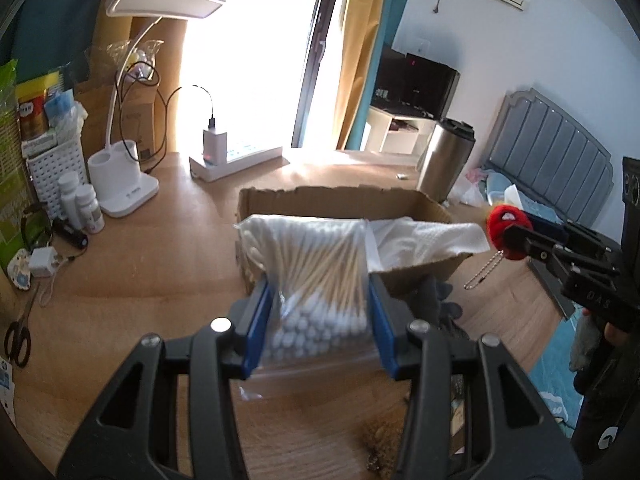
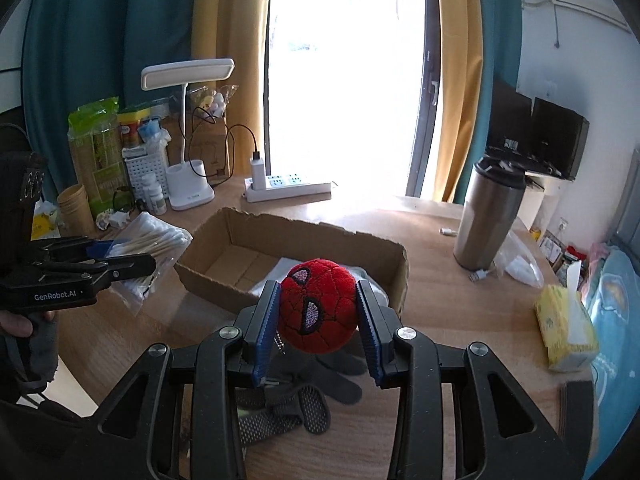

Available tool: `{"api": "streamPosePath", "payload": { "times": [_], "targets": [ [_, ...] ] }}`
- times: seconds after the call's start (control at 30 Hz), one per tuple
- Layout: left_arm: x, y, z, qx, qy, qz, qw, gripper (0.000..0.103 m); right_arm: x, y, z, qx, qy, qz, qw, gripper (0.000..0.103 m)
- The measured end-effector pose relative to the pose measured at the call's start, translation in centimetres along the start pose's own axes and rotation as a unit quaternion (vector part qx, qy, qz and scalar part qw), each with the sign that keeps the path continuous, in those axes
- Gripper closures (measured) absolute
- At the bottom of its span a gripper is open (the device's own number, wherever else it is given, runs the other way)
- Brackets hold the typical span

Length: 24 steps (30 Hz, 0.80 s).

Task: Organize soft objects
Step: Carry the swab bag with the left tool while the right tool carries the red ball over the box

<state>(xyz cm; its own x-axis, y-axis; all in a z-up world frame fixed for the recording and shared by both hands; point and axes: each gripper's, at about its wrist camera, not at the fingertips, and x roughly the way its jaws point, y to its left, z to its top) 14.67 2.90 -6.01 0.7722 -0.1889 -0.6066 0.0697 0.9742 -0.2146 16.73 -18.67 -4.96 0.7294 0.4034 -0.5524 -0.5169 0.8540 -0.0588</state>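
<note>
My left gripper (image 1: 320, 320) is shut on a clear bag of cotton swabs (image 1: 316, 272), held in the air just in front of the open cardboard box (image 1: 340, 196). The same bag of cotton swabs (image 2: 154, 242) shows at the left of the right wrist view, in the left gripper (image 2: 132, 266). My right gripper (image 2: 318, 316) is shut on a red plush ball with a spider-mask face (image 2: 318, 304), above the box's near edge (image 2: 402, 276). The plush ball (image 1: 506, 230) hangs a bead chain (image 1: 484, 272). A white cloth (image 1: 424, 238) lies inside the box.
Grey gloves (image 2: 320, 384) lie on the wooden table under the right gripper. A steel tumbler (image 2: 488, 216) stands right of the box, a yellow tissue pack (image 2: 564, 328) further right. A desk lamp (image 2: 188, 168), power strip (image 2: 288, 190), bottles and a white basket (image 1: 52, 176) crowd the back left. Scissors (image 1: 18, 336) lie at the left edge.
</note>
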Motion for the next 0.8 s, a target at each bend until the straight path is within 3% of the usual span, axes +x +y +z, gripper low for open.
{"api": "streamPosePath", "payload": {
  "times": [0.47,0.8],
  "targets": [
    [1.2,0.4,2.5,0.002,-0.013,-0.006,0.9999,0.056,2.1,-0.5,2.1,-0.004,-0.007,0.002,1.0,0.063],
    [3.8,0.2,3.8,0.003,-0.001,-0.01,0.9999,0.056,4.5,-2.3,2.2,0.008,0.005,-0.004,1.0,0.063]
  ]
}}
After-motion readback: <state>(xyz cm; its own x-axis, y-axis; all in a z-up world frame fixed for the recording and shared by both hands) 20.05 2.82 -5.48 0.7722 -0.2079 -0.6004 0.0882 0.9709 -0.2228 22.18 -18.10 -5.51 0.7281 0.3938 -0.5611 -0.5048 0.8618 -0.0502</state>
